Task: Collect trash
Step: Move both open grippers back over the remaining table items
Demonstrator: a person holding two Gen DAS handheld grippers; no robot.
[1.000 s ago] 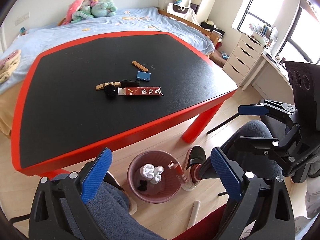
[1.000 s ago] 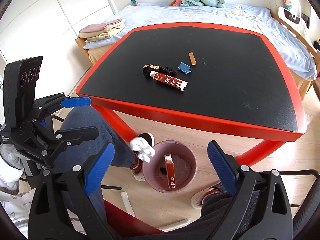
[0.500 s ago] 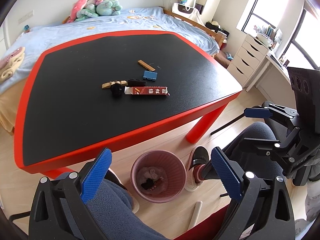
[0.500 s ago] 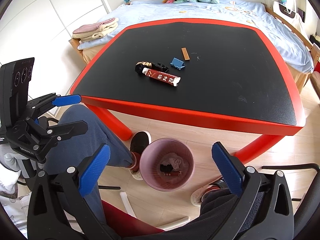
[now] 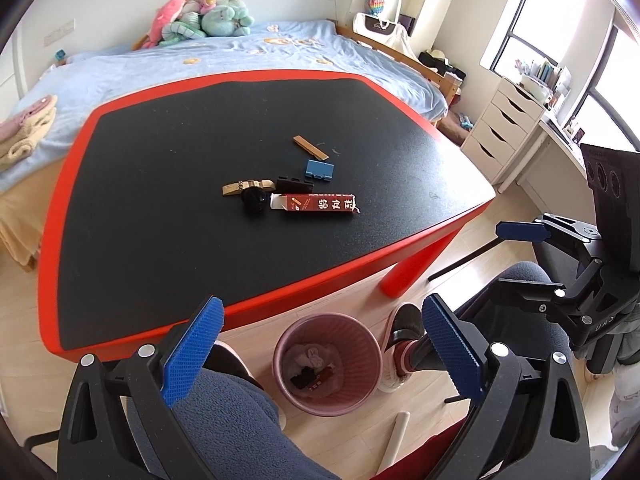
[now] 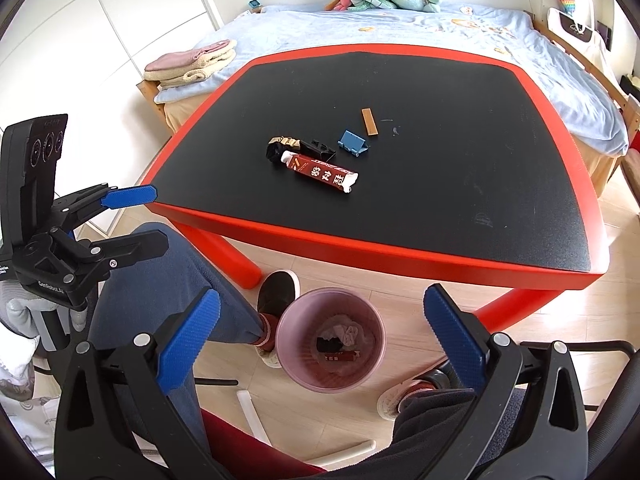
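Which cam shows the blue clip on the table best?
Right wrist: the blue clip shows its folded shape, beside the wooden strip. Left wrist shows it too, but more flatly, as a small blue block.

1. The pink bin (image 5: pixel 328 364) stands on the floor just in front of the bench (image 5: pixel 120 240) edge, its mouth open from above.
2. The person's knees and shoes flank the bin closely.
3. The litter cluster (image 6: pixel 316 158) sits mid-bench, bare black surface all around it.
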